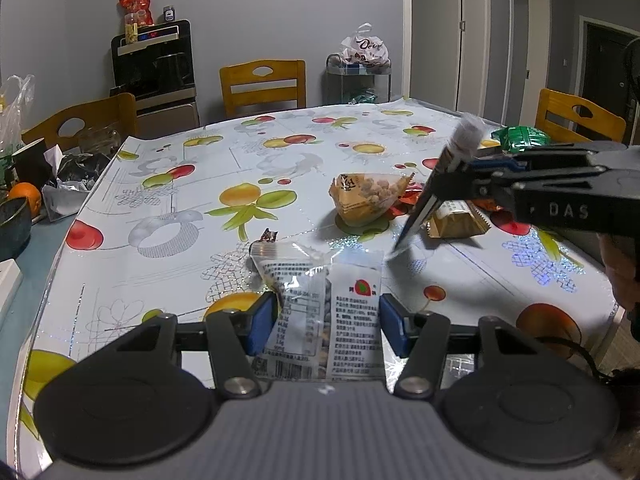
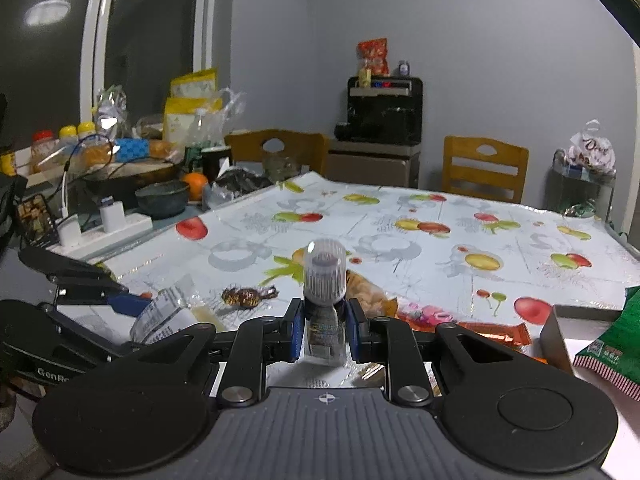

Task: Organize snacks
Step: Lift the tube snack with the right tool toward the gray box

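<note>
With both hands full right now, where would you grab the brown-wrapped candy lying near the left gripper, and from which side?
Grip the brown-wrapped candy across its plump middle, coming straight down from above. It lies flat on the tablecloth with twisted ends pointing sideways, so the jaws should close across the narrow width, not along the length. The clear snack packet sits close beside it, so a side approach looks crowded.

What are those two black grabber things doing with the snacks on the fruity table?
A person is tidying snacks with a gripper in each hand. The left gripper has its blue pads on either side of a clear plastic snack packet with white printed labels, low over the fruit-patterned tablecloth. The right gripper is squeezing a dark squeeze tube with a clear ribbed cap, lifted off the table. More wrapped snacks wait nearby, including a tan triangular bag of nuts and a green packet.
</note>
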Demonstrator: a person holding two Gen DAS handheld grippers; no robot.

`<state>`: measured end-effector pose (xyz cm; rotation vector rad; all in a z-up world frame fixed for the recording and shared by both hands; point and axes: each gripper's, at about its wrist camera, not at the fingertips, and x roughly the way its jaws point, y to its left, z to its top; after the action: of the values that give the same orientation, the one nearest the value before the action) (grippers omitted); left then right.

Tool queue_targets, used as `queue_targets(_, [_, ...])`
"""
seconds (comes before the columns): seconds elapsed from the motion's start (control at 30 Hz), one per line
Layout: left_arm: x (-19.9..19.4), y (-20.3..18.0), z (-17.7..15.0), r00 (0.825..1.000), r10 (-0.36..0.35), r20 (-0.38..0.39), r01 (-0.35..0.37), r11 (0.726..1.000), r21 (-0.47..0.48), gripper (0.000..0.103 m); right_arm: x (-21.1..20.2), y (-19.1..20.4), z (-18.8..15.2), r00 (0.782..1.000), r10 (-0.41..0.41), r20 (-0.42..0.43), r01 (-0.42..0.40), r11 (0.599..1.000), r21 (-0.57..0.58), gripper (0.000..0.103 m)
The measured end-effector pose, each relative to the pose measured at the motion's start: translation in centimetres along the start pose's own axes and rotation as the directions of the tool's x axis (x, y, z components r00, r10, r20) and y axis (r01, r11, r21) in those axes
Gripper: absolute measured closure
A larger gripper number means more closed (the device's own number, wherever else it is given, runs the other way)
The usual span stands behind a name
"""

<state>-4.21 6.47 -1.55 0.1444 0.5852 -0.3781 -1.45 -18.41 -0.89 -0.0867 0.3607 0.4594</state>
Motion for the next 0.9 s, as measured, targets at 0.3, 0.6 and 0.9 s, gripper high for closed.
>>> queue_targets(0.3, [0.0,0.0,0.1,1.000,-0.006,0.000,0.006,1.000,0.001,0.048,-0.4,-0.3,0.2,1.000,-0.001,0.015,0.001,1.000,0.006,0.080])
queue_targets(0.6, [0.1,-0.2,0.2,1.000,-0.008,0.003,0.008,1.000,0.003,0.048,-1.3,-0.6,0.4,0.999,-0.007,0.038,0.007,1.000,0.007,0.080])
queue_targets(0.9, [-0.6,-1.2,1.8,0.999,-0.026,0.037,0.025,0.999,0.031,0.049,-3.1,-1.3,1.0,0.997,-0.026,0.070,0.025,1.000,0.011,0.080])
